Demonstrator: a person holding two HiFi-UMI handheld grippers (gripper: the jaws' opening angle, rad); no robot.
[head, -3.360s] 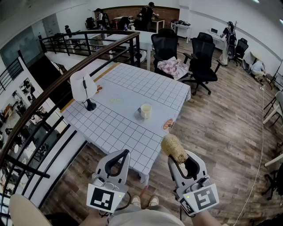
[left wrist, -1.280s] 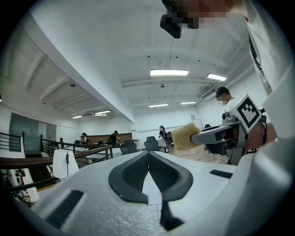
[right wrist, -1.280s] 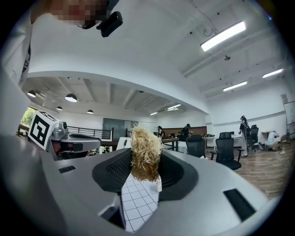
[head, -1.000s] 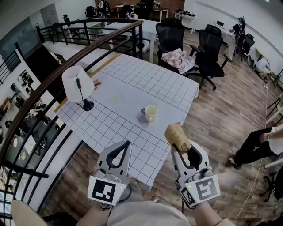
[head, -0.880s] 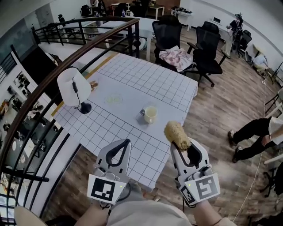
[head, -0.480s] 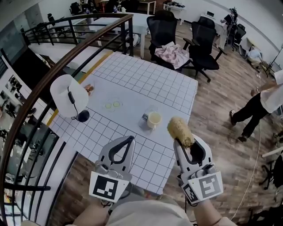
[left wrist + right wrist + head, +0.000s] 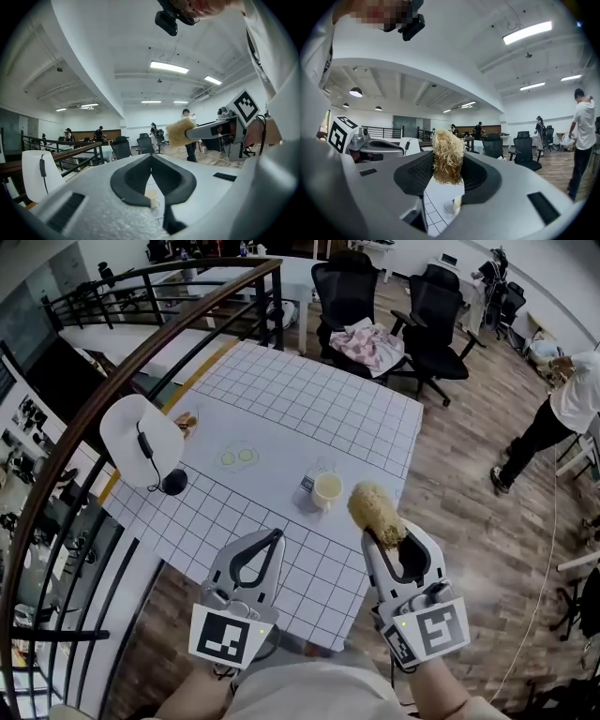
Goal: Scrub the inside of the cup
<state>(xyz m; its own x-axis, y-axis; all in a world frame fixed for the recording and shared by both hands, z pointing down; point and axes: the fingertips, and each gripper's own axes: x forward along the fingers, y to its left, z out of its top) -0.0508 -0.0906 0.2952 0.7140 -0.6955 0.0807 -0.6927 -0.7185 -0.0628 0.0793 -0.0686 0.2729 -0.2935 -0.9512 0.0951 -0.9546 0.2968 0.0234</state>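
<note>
- A pale cup [image 7: 328, 490] stands upright on a white, grid-lined table [image 7: 281, 418], ahead of both hand-held grippers and touched by neither
- From the head view, the cup sits nearer the right gripper [image 7: 382, 538] than the left gripper [image 7: 276, 536], just left of the tip of the straw-coloured fibre scrubber [image 7: 375, 514] that the right one carries
- The scrubber is apart from the cup, its bristly head outside the cup
- In the right gripper view, the jaws are closed on the scrubber [image 7: 448, 157], pinching its lower end, while the shaggy head stands up past the jaw tips
- In that same view, the cup [image 7: 457, 205] shows low in the gap between the jaws, below the scrubber, on the gridded cloth
- The left gripper view shows its jaws brought fully together, tips meeting at [image 7: 151, 157], with nothing clamped between them
- The cup [image 7: 151, 198] appears there through the opening beneath the joined tips, well beyond the jaws
- The right gripper and its scrubber [image 7: 180, 132] cross the upper right of the left gripper view, level with the left jaws
- A white lamp [image 7: 141, 437] on a dark base stands at the table's left edge, well apart from the cup
- Something clear stands just beside the cup on its far-left side, too small to identify
</note>
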